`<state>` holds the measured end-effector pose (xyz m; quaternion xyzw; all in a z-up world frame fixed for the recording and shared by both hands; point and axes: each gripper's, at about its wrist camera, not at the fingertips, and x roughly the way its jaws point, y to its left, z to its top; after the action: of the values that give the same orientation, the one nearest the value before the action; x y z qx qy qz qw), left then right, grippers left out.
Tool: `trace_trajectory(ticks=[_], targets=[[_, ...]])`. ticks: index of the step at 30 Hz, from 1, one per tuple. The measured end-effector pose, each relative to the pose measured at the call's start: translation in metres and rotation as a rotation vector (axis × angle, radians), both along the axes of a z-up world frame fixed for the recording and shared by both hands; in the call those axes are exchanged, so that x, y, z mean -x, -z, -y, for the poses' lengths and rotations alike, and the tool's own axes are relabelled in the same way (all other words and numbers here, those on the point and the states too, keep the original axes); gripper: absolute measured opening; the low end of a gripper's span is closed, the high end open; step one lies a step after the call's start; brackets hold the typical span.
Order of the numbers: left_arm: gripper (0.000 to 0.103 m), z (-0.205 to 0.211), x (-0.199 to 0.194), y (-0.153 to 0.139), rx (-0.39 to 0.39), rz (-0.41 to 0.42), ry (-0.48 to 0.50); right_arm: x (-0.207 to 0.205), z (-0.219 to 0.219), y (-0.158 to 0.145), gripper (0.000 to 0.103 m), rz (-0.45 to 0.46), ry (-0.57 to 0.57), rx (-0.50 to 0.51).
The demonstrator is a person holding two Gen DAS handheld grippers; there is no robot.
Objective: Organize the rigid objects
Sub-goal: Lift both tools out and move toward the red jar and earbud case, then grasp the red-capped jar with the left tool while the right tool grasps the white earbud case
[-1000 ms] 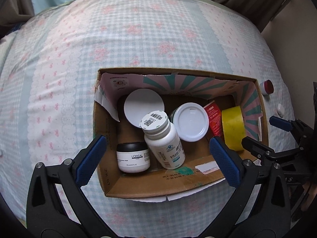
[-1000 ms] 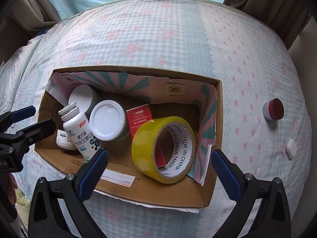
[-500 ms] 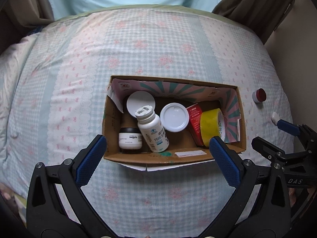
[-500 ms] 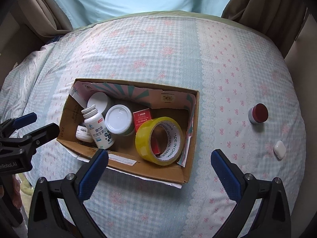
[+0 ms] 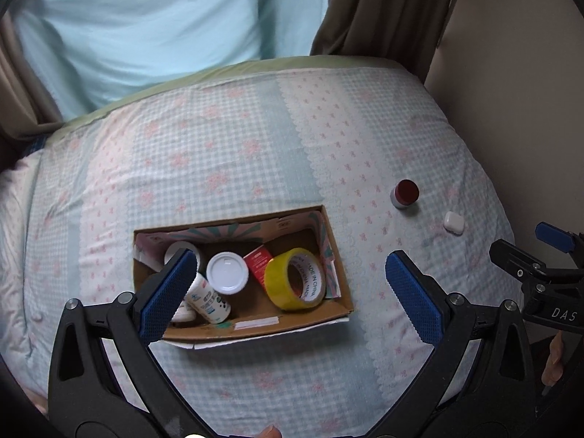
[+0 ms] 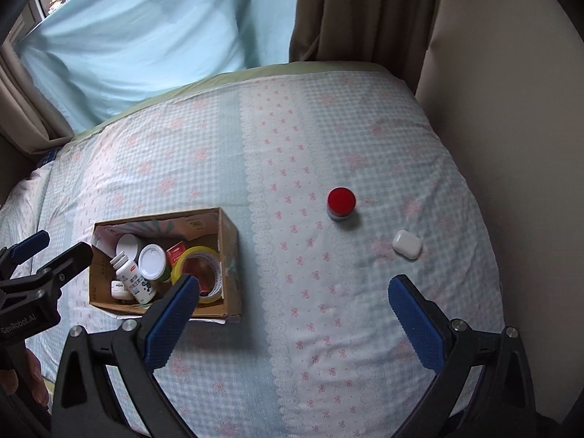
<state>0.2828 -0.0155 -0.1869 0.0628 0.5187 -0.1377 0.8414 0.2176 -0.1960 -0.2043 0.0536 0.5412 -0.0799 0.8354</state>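
A cardboard box (image 5: 330, 235) (image 6: 230, 252) lies on the bed and holds a yellow tape roll (image 5: 295, 279) (image 6: 199, 268), a white pill bottle (image 5: 208, 299) (image 6: 132, 280), white-lidded jars (image 5: 227, 273) (image 6: 151, 257), a small red box (image 5: 258, 261) and a small L'Oreal jar (image 6: 118, 288). A red-lidded jar (image 5: 404, 193) (image 6: 341, 203) and a white earbud case (image 5: 453, 222) (image 6: 407, 244) lie on the bed right of the box. My left gripper (image 5: 288, 288) is open and empty above the box's near side. My right gripper (image 6: 292, 310) is open and empty, above bare bedding between the box and the loose items.
The bed has a checked blue and pink cover (image 5: 237, 153). A light blue curtain (image 5: 146, 29) and brown drapes (image 5: 383, 11) hang behind it. A beige wall (image 6: 511, 109) runs along the bed's right side.
Both grippers have pulled up and back from the box, which now looks much smaller. The views have shifted right, bringing the red-lidded jar and earbud case further in.
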Motion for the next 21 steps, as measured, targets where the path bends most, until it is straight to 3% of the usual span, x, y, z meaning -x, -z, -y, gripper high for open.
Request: trace_trajectory(ticks=[6,15,21], targets=[[0.103,0.087,-0.026,0.036,-0.005,-0.056,0.150,-0.002,0.071,0.016,0.103,-0.012,0.157,-0.008],[0.103,0.189,-0.057,0.121,-0.066,-0.135,0.318,0.006,0.153,0.087,0.103,-0.070,0.366,-0.055],[0.103,0.233,-0.077,0.180,-0.094,-0.121,0.391,-0.001,0.181,0.135,0.103,-0.013,0.452,-0.009]])
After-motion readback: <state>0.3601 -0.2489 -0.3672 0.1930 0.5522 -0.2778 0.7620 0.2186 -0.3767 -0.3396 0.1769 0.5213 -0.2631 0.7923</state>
